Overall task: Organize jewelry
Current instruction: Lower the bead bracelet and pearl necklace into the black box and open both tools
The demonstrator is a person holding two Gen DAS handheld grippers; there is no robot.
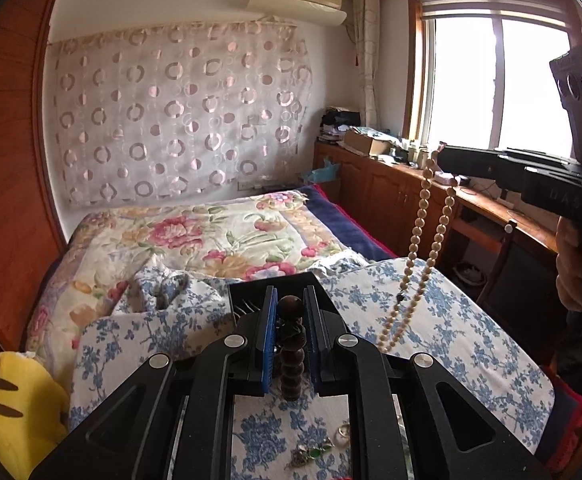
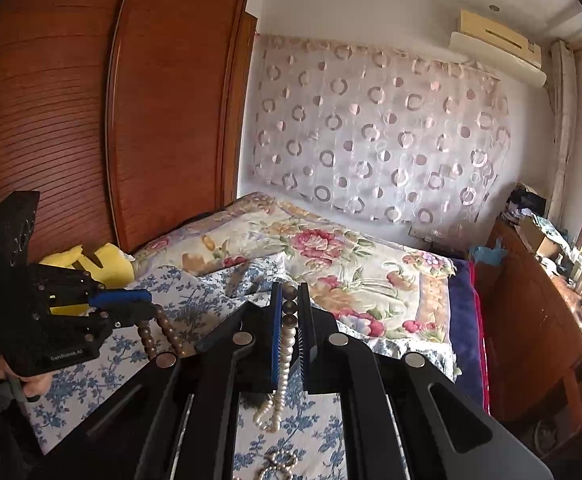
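Note:
My left gripper [image 1: 290, 300] is shut on a dark wooden bead strand [image 1: 291, 364] that hangs down between its blue pads. It also shows in the right wrist view [image 2: 147, 306], with the dark beads [image 2: 159, 330] drooping below it. My right gripper [image 2: 290, 294] is shut on a cream pearl necklace [image 2: 281, 376] and holds it above the bed. In the left wrist view the right gripper [image 1: 445, 156] is up at the right, with the pearl necklace [image 1: 419, 248] hanging in a long loop. A black jewelry tray [image 1: 251, 292] lies on the bed behind my left fingers.
A green-stone pendant [image 1: 311, 454] and a ring [image 1: 343, 432] lie on the blue-floral sheet [image 1: 451, 320]. More pearls [image 2: 279, 464] lie on the sheet. A yellow plush [image 1: 15, 400] sits left, a wooden wardrobe [image 2: 171, 120] behind, a wooden cabinet [image 1: 391, 188] at the right.

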